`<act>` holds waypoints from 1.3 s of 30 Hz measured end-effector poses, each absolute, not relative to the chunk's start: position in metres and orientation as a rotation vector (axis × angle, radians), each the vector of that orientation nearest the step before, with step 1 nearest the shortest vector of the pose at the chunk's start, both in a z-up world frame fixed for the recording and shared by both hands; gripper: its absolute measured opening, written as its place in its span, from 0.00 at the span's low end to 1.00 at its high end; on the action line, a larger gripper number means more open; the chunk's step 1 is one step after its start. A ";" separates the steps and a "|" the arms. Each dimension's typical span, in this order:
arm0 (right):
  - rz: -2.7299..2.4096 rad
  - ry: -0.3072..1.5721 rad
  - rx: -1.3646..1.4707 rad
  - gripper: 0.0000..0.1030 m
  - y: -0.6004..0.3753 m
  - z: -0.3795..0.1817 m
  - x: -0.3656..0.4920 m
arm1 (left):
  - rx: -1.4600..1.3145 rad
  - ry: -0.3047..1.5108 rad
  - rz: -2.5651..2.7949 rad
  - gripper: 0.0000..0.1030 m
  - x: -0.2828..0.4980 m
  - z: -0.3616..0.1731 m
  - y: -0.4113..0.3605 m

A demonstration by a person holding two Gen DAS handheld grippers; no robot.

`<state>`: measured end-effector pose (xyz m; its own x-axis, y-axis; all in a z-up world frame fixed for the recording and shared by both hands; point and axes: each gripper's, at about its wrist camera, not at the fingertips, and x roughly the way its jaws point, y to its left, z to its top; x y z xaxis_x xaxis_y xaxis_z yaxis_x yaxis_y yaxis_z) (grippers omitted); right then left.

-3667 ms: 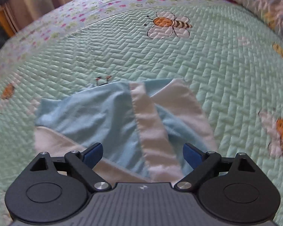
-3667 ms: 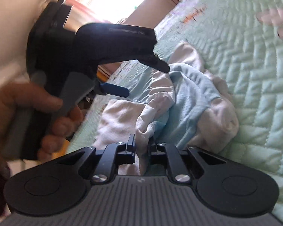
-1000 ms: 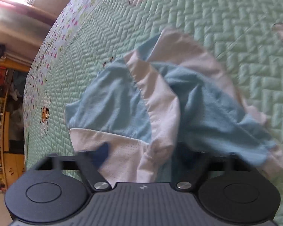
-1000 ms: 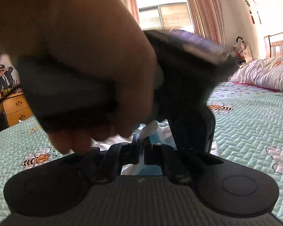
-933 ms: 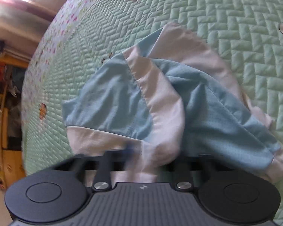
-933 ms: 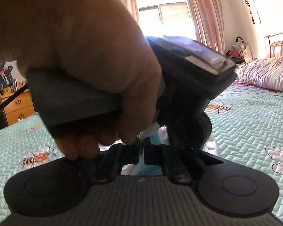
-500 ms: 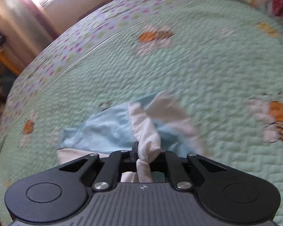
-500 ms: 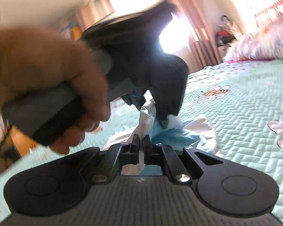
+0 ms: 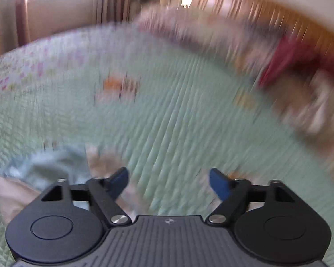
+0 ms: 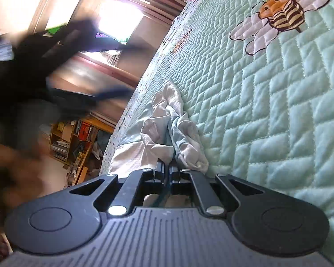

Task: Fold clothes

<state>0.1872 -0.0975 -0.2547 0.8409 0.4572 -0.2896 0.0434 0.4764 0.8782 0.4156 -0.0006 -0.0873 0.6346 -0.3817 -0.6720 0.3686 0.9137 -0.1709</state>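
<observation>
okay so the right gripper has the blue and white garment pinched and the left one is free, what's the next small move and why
Probably bring the left gripper, jaws opening and empty, back down to a free edge of the garment. The right gripper pinches only one end, and the rest lies bunched on the quilt.

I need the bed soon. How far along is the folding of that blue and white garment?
Nothing looks folded: the garment lies bunched on the quilt. The right gripper pinches its edge; the left gripper, jaws opening, holds nothing. Flattening and folding remain.
</observation>
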 end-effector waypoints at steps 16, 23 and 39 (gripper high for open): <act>0.319 0.427 0.898 0.19 -0.108 -0.202 0.175 | -0.225 0.721 -0.177 0.92 0.297 -0.158 0.192; 0.604 0.632 0.912 0.28 -0.072 -0.201 0.254 | -0.252 0.810 -0.362 0.95 0.321 -0.194 0.157; 0.441 0.738 0.871 0.31 -0.098 -0.209 0.258 | -0.197 0.839 -0.381 0.99 0.297 -0.223 0.150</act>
